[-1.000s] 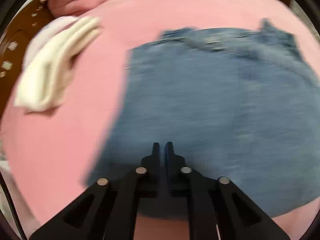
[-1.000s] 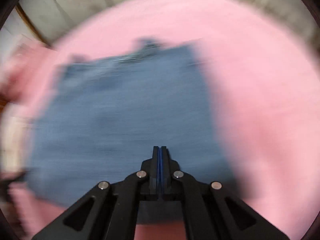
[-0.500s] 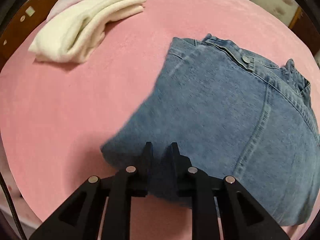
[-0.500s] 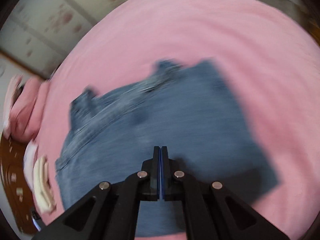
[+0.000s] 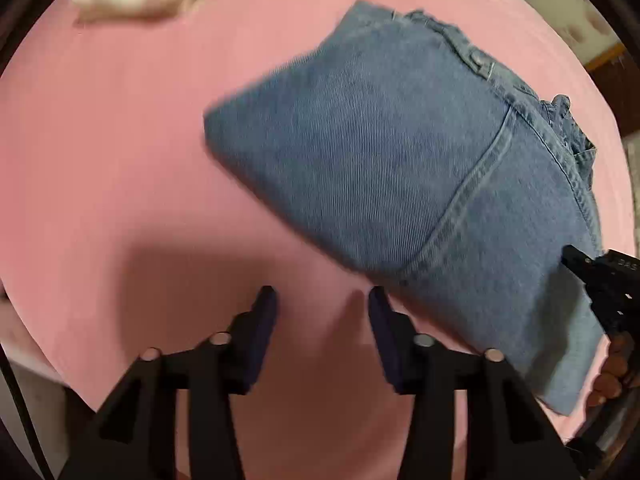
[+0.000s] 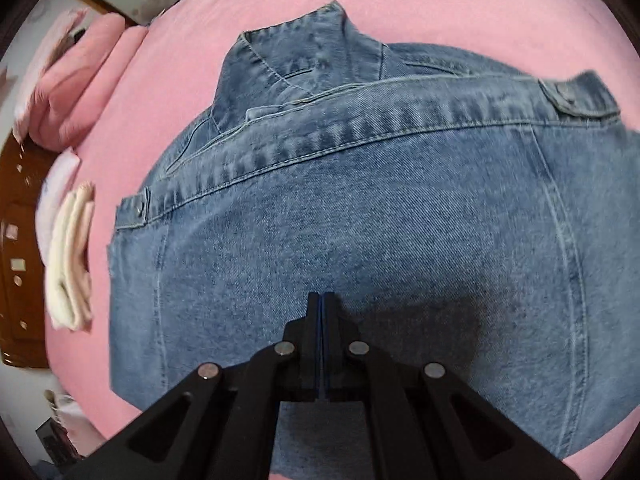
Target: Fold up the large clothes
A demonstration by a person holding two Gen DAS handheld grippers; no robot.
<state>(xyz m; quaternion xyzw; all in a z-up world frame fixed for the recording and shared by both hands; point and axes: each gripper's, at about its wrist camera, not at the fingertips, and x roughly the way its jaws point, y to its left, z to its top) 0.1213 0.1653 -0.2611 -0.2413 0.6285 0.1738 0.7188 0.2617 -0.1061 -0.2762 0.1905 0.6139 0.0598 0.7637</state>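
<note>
Lying on: the folded denim jacket [image 6: 360, 220] is resting flat on the pink bedspread [image 5: 100, 160], its collar and buttoned hem band turned toward the far side of the right wrist view.
Left gripper [image 5: 322, 300]: its jaws have just been opening and are now standing apart over bare pink cloth, with nothing between them; the nearest edge of the denim is lying just beside the right-hand finger, and whether it is brushing that finger is hard to tell through the blur.
Right gripper [image 6: 321, 308]: its jaws are pressing together, blue pads meeting, hovering low over the lower back panel of the jacket and casting a shadow there; no fabric is showing between the pads.
Right gripper seen from the left wrist: its black body [image 5: 604, 280] is showing at the right edge, next to the jacket's lower corner, with a person's fingers [image 5: 612, 376] curling beneath it.
Jacket detail: a stitched seam is running diagonally across the top layer in the left wrist view, and the folded corner nearest the picture's middle is looking smeared.
Lying nearby: a cream folded garment [image 6: 70, 264] is sitting well apart from the jacket, near the bed's edge.
Sitting beyond: a pink pillow [image 6: 76, 76] is resting at the far left corner, beside dark wooden furniture [image 6: 20, 280].
</note>
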